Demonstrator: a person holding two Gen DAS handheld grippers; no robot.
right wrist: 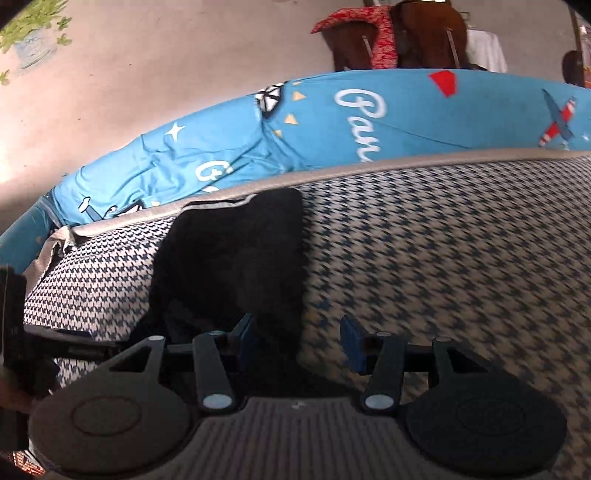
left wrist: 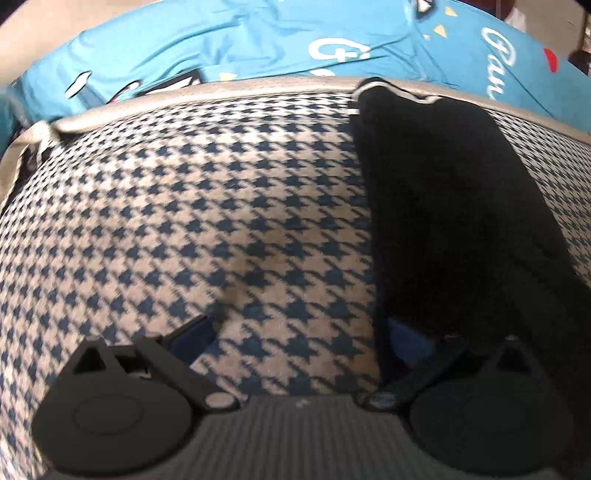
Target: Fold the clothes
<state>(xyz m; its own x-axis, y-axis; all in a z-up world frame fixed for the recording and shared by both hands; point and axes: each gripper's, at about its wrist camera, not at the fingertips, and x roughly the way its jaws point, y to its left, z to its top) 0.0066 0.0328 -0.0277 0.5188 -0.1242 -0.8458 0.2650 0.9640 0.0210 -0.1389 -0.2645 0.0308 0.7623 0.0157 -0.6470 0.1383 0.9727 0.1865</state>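
A blue-and-cream houndstooth blanket with a plain grey border (left wrist: 207,206) covers most of the left wrist view, and past its far edge, from ten to two o'clock, lies a bright turquoise bedsheet printed with white script, stars and red-and-white planes (left wrist: 229,40). On the houndstooth lies a folded black garment with a thin white trim along its far end (left wrist: 454,206), stretching from one o'clock near the grey border down to four o'clock.

In the right wrist view the same black garment (right wrist: 236,254) lies at about eleven o'clock, its trimmed end touching the grey border of the blanket (right wrist: 443,251). Beyond the turquoise sheet (right wrist: 369,122) is a pale floor (right wrist: 147,74), with a dark brown wooden chair draped in red-and-white cloth (right wrist: 399,37) at twelve o'clock and a green leafy plant (right wrist: 29,26) at ten o'clock.

The left gripper (left wrist: 303,332) has its jaws spread wide; the right-hand finger is partly hidden under the near end of the black garment, the other rests over bare houndstooth, and nothing is pinched. The right gripper (right wrist: 299,339) has jaws moderately parted, straddling the garment's near right edge without closing on it.
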